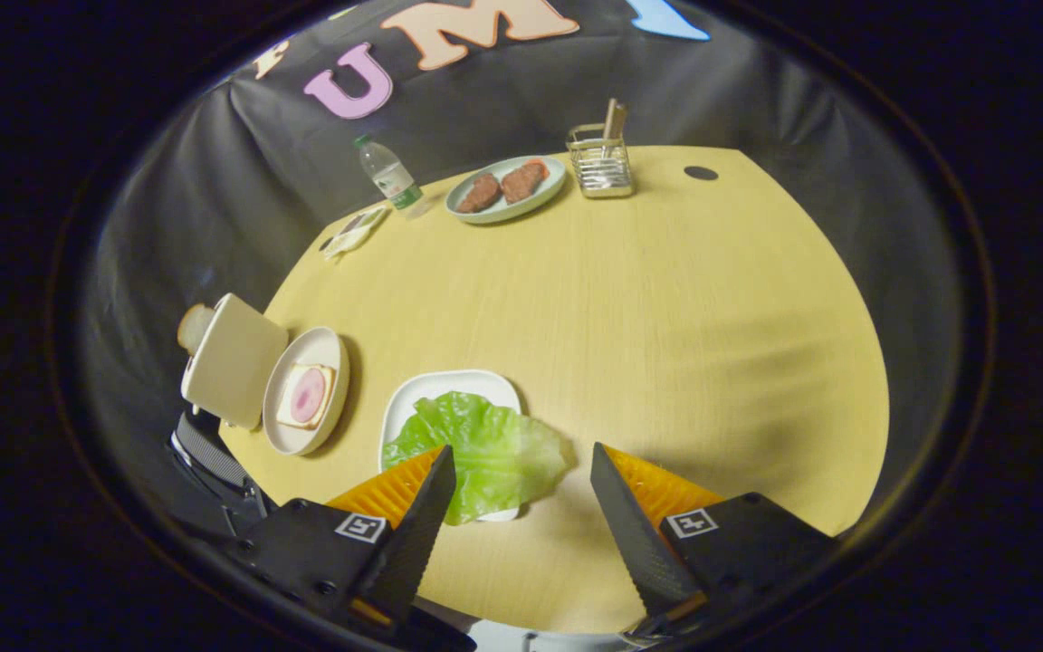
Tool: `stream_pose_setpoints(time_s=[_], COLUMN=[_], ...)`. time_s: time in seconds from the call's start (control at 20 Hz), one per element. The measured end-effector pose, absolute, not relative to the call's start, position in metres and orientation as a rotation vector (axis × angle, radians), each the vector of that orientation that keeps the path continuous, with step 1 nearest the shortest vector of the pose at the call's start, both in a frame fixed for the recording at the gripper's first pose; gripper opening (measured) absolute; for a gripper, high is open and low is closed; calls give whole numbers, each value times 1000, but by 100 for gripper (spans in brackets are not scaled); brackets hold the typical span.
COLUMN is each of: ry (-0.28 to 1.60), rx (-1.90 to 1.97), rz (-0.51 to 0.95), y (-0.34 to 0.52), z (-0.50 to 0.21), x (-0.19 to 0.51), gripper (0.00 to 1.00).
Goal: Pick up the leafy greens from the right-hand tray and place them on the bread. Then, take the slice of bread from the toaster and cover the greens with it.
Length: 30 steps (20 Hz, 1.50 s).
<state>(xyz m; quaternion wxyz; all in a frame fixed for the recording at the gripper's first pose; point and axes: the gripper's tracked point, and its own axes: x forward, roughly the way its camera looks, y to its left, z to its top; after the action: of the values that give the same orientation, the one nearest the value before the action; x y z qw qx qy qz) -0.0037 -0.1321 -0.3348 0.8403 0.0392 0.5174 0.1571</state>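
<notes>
A green lettuce leaf (485, 448) lies on a white square tray (449, 385), spilling over the tray's near edge. My gripper (521, 466) hovers open just above it, the left finger (422, 516) overlapping the leaf's near left side and the right finger (621, 521) off to its right over bare table. To the left, a round white plate (300, 435) holds a bread slice topped with a pink ham round (308, 395). Beside that plate stands a cream toaster (232, 360) with a bread slice (194, 326) poking from its top.
At the far side of the yellow wooden table (666, 344) sit a plate with two brown meat pieces (505, 187), a wire holder with sticks (601, 163), a plastic bottle (389, 177) and a small packet (354, 231). A dark hole (701, 172) marks the tabletop.
</notes>
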Motion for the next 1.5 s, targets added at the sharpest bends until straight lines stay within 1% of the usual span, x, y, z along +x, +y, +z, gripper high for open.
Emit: stream_pose_setpoints(time_s=[0.2,0.5,0.9,1.0,1.05,1.1,1.5], ry=[1165,1203,1212,1201,1204,1200,1166], rx=[59,61,120,105,87,98,166], rz=[346,365,356,363,334,333,293], y=[-136,-131,-118,-118,-122,-120,-116], z=[-360,-378,-377,-375,-375,-370,-338], x=[-7,-11,-15,-16,-17,-17,-22], gripper=[95,94,21,20,20,4,4])
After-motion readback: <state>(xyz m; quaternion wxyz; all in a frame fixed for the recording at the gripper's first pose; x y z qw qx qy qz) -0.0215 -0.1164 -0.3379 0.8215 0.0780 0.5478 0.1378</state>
